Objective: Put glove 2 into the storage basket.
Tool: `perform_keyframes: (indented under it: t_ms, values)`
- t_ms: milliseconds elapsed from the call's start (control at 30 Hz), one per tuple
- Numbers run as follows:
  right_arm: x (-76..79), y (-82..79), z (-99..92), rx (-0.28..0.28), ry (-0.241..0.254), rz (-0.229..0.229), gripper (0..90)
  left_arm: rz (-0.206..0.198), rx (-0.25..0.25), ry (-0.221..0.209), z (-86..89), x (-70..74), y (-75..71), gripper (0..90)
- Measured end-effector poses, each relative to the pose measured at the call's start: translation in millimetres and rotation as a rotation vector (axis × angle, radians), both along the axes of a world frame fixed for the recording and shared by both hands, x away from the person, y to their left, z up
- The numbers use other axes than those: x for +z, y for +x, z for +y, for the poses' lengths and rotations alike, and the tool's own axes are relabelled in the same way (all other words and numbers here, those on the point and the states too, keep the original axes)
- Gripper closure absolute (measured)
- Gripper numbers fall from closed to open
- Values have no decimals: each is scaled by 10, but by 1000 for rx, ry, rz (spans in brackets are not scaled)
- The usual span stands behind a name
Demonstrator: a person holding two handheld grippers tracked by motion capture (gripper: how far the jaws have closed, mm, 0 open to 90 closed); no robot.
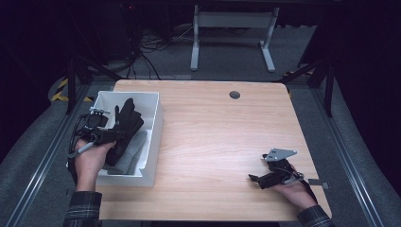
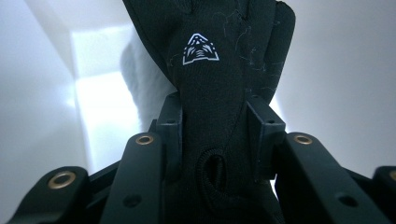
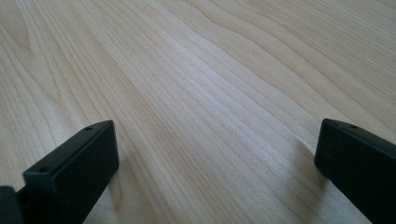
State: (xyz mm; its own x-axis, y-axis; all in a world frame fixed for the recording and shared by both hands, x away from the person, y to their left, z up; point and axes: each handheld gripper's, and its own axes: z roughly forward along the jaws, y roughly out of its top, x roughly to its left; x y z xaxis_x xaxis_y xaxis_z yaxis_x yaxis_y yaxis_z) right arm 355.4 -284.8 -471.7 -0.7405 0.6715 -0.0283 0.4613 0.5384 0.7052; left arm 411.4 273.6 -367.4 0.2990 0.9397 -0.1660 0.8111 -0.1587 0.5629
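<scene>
A black glove (image 1: 126, 120) with a small white triangular logo (image 2: 200, 49) hangs inside the white bin (image 1: 156, 124) at the table's left. My left gripper (image 1: 111, 135) is shut on it, both pads pressing the glove's cuff (image 2: 215, 140). A grey cloth item (image 1: 132, 150) lies on the bin's floor under the glove. At the front right of the wooden table (image 1: 213, 137) my right gripper (image 1: 255, 179) rests low over the wood. Its jaws stand wide apart with nothing between them (image 3: 217, 163).
A round cable grommet (image 1: 234, 94) sits near the table's far edge. Beyond the table stand a white desk frame (image 1: 231, 38) and loose cables (image 1: 146, 52) on the floor. Metal rails (image 1: 42, 156) run along both sides of the table.
</scene>
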Motion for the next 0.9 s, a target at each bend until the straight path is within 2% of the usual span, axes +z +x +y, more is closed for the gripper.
perform_keyframes:
  t_ms: [133,200,400,500,633,700,733,800,900]
  values:
    - [0,0,0,0,0,0,0,26,17,6,34,-155,36,638]
    - [0,0,0,0,0,0,0,30,19,1,43,-185,41,638]
    - [0,0,0,0,0,0,0,38,10,24,9,-203,52,620]
    - [0,0,0,0,0,0,0,35,11,35,4,-172,52,527]
    - [0,0,0,0,0,0,0,15,14,57,0,-96,38,378]
    - [0,0,0,0,0,0,0,4,15,56,6,-73,33,336]
    - [0,0,0,0,0,0,0,-15,13,54,13,-34,24,336]
    - [0,0,0,0,0,0,0,-31,15,56,17,15,12,277]
    - [0,0,0,0,0,0,0,-69,-3,42,1,131,-21,264]
